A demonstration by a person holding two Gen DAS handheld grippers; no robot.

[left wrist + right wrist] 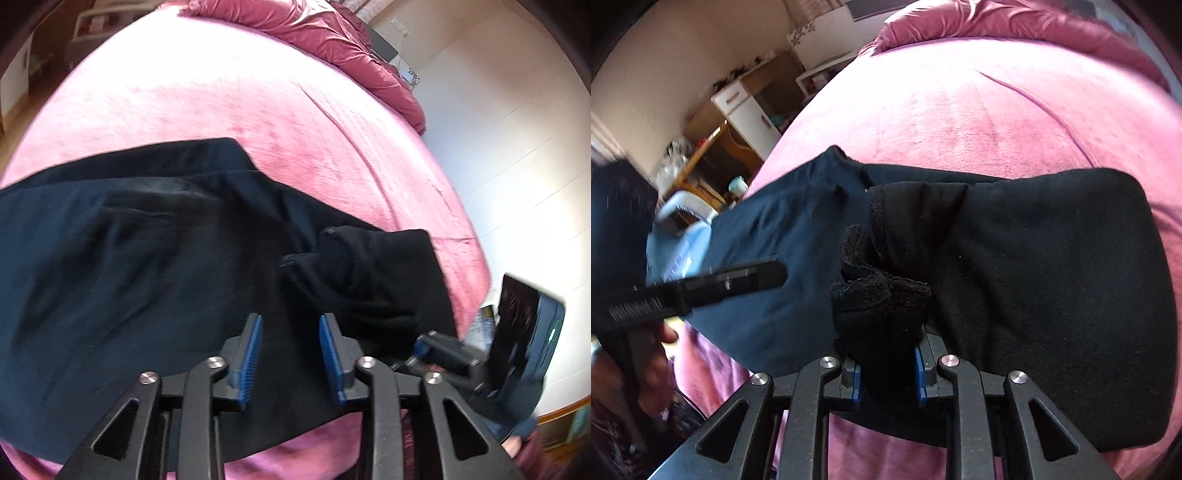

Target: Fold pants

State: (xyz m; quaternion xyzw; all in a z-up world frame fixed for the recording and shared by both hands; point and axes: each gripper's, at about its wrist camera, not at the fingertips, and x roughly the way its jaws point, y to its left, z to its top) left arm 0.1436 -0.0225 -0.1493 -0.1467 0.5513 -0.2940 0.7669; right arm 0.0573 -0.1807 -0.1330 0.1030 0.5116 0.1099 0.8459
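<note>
Dark pants (147, 258) lie across the pink bed (229, 103), one end hanging past the bed's edge in the right wrist view; a rumpled maroon duvet (332, 40) sits at the far end; the left gripper (291, 354) hovers over the fabric, blue fingers (251, 354) apart, nothing between them; the right gripper (888, 373) is clamped on a bunched black fold of the pants; cluttered furniture (738, 110) lines the bedside, blurred; open bedspread stretches beyond.
</note>
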